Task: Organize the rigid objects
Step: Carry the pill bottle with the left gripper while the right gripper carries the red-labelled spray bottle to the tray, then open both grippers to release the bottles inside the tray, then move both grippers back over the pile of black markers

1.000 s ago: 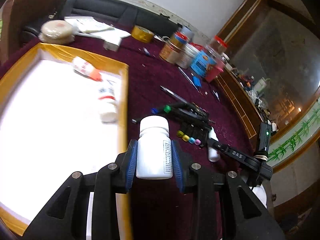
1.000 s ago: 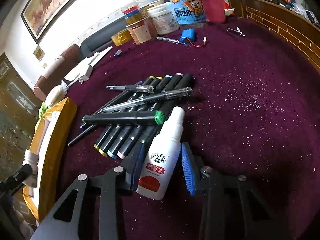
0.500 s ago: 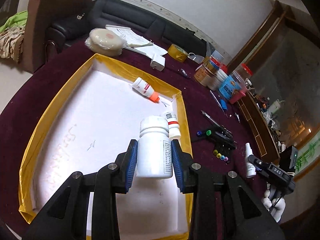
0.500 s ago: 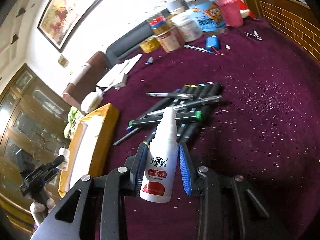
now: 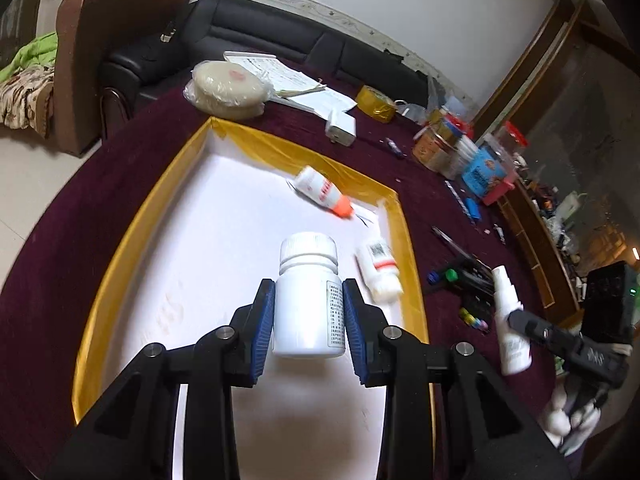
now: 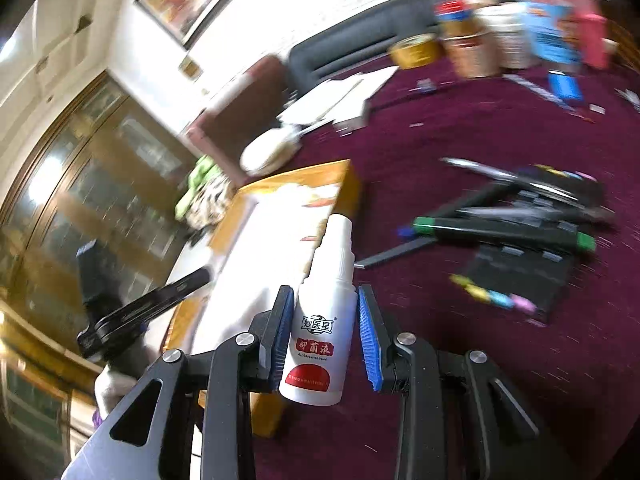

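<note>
- Bench (image 5: 432, 184) under a maroon cloth carries everything; its near edge is cut off by both views.
- Tray (image 5: 120, 248) with yellow walls and a white floor lies toward the bench's left edge, apparently the collecting place, since two small bottles already lie on their sides by its right wall.
- Left gripper (image 5: 308, 316) has its jaws clamped on an upright white pill bottle (image 5: 308, 300), held above the tray floor, likely for setting down.
- Right gripper (image 6: 324, 340) has its jaws clamped on a spray bottle (image 6: 320, 336), held over the cloth just beside the tray's right wall.
- Markers (image 6: 520, 232) remain heaped mid-bench.
- Right view is smeared with blur; the jars at the far edge are unreadable.
</note>
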The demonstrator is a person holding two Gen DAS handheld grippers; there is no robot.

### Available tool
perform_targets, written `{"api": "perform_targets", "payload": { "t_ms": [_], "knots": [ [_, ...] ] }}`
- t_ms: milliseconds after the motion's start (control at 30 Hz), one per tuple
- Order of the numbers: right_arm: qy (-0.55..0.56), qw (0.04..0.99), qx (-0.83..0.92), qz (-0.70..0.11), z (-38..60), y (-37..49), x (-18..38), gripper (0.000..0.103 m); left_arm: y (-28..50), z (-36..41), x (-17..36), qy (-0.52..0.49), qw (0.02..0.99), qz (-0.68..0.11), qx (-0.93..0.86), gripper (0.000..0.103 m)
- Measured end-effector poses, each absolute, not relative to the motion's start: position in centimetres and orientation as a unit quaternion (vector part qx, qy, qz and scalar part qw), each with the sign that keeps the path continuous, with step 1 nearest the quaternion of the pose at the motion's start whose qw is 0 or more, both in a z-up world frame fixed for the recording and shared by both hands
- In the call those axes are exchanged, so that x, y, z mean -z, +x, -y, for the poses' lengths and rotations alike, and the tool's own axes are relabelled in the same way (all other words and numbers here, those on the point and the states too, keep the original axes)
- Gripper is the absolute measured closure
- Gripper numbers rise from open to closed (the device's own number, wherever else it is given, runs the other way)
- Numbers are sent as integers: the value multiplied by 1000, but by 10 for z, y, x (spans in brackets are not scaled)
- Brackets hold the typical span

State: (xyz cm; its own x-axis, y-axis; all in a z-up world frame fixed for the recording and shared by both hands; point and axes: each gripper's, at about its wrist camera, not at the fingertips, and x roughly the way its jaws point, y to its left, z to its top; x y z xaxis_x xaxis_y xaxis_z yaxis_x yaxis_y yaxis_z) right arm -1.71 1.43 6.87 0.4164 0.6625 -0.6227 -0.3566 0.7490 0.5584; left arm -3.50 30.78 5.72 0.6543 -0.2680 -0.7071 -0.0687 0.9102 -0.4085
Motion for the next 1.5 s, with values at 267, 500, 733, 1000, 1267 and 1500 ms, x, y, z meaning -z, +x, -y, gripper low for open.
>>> {"api": "perform_targets", "payload": {
  "t_ms": [267, 500, 733, 1000, 1267, 1500],
  "knots": [
    [89, 804, -335, -483, -128, 30, -44, 74, 33, -322, -29, -220, 862, -456, 39, 72],
    [36, 815, -307, -491, -166, 62, -25, 74, 43, -328, -9, -251, 847, -468, 34, 70],
    [28, 847, -288, -446, -154, 55, -44, 61, 28, -323, -25, -228, 862, -453, 21, 51],
    [80, 884, -248, -389, -72, 28, -65, 54, -7, -266, -64, -139, 898, -416, 23, 41],
    [115, 908, -164, -369, 36, 11, -56, 53, -29, -183, -86, -58, 913, -399, 56, 39],
    [126, 923, -113, -346, 102, 3, -53, 53, -36, -128, -93, -5, 916, -398, 59, 39]
  ]
}}
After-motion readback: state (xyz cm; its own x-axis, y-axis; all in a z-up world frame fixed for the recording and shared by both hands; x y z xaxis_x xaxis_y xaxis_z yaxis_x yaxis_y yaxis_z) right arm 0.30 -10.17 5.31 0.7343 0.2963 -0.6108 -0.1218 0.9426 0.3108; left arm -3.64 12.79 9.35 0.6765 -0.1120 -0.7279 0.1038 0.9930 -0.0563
